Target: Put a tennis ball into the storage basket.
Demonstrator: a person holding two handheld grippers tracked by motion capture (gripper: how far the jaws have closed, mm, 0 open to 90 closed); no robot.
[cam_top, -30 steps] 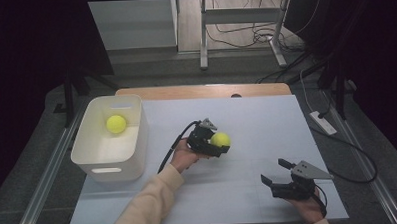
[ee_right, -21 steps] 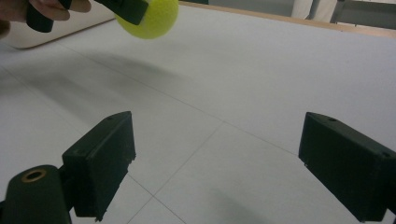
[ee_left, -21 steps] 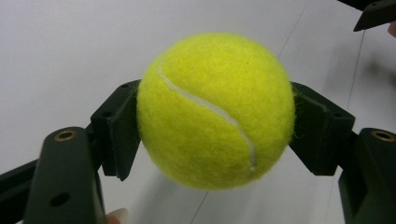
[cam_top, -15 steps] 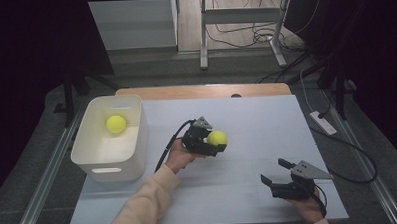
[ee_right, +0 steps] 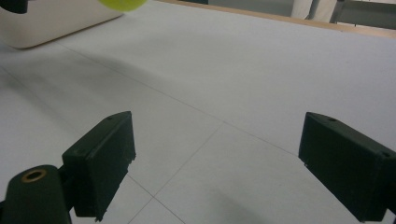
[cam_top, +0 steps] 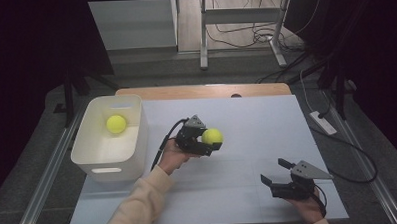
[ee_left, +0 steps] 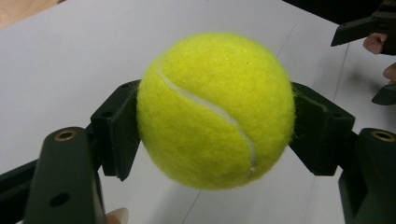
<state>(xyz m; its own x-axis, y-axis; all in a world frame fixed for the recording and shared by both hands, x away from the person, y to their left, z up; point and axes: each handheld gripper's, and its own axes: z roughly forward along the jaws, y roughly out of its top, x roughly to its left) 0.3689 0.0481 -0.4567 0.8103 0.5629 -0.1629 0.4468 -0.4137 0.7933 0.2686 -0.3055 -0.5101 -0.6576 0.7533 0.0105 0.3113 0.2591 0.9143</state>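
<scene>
A yellow tennis ball [cam_top: 212, 136] [ee_left: 215, 109] is clamped between the two black jaws of my left gripper [cam_top: 210, 141], held above the middle of the white table [cam_top: 257, 120]. Both pads press on its sides. A second tennis ball [cam_top: 116, 124] lies inside the white bin [cam_top: 132, 144] at the table's left. My right gripper [cam_top: 277, 172] [ee_right: 215, 158] rests low near the front right of the table, jaws wide apart with nothing between them. The held ball's underside [ee_right: 122, 3] peeks in at the top left of the right gripper view.
The white bin's wall [ee_right: 56, 21] stands at the far left of the right gripper view. A wooden strip [cam_top: 201, 91] borders the table's far edge. Cables and metal stand legs [cam_top: 239, 35] lie on the floor beyond. A white power strip [cam_top: 323, 122] lies to the right of the table.
My left gripper has lifted the ball and drifted slightly left, toward the bin. The right gripper has not moved.
</scene>
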